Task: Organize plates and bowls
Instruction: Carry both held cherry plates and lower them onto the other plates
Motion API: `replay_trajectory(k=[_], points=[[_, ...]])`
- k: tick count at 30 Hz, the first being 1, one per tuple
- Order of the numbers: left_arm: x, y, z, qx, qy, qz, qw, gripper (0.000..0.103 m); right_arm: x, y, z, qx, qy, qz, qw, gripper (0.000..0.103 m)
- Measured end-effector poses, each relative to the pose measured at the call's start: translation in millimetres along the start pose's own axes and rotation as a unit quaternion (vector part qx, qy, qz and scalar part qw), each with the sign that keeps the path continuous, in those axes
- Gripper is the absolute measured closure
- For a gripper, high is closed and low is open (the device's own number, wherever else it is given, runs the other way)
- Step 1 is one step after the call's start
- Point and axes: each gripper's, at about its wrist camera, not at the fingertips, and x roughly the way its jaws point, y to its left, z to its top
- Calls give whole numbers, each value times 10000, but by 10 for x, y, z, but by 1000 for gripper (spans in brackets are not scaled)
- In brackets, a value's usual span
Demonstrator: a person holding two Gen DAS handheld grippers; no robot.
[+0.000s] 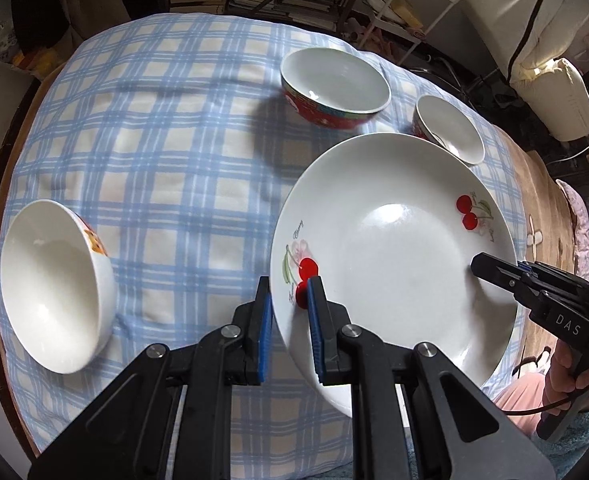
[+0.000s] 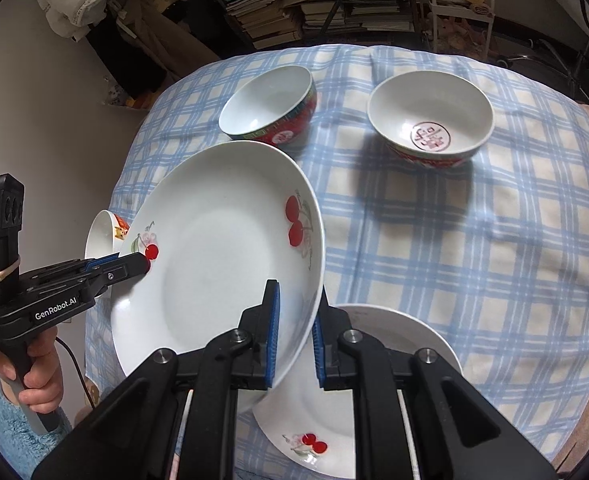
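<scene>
A white cherry-print plate (image 2: 214,248) is held tilted above the table (image 1: 154,160), gripped on opposite rims by both tongs. The left gripper (image 1: 288,308) straddles the plate's rim with its blue pads (image 1: 264,320) either side; in its own view a gap shows between the outer pad and the china, so whether it truly pinches is hard to tell — from the right wrist view its tip (image 2: 134,266) sits closed over the rim at a cherry. The right gripper (image 2: 294,320) is clenched on the plate's other rim, which runs between its pads (image 2: 273,328).

A second plate (image 2: 394,336) lies flat at the table's near edge, under the held one; the right gripper's frame hides most of it, leaving only part of the rim and a cherry motif visible.

Three bowls stand on the checked cloth. A red-sided bowl (image 2: 268,106) and a bowl with a red emblem inside (image 2: 430,118) stand toward the far edge, apart from each other. A white bowl (image 1: 54,284) stands by the left edge; in the right wrist view the plate covers all but a sliver of it. The emblem's characters are too small to read.
</scene>
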Motion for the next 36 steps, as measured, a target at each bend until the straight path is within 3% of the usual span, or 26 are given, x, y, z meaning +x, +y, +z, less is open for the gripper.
replay_trajectory(k=[8,19,36], points=[[172,-295,-290,241,284,44,9993,85,-98,-286,-338,140,69,-146,9998,87],[312,-574,-568,367,280,264,9986,85,-84,-568,-689,331,100,-52,9994,87],[588,-842,-778,419,585,406,9966,84,36,-873,-856,536,163,-76,9984,85]])
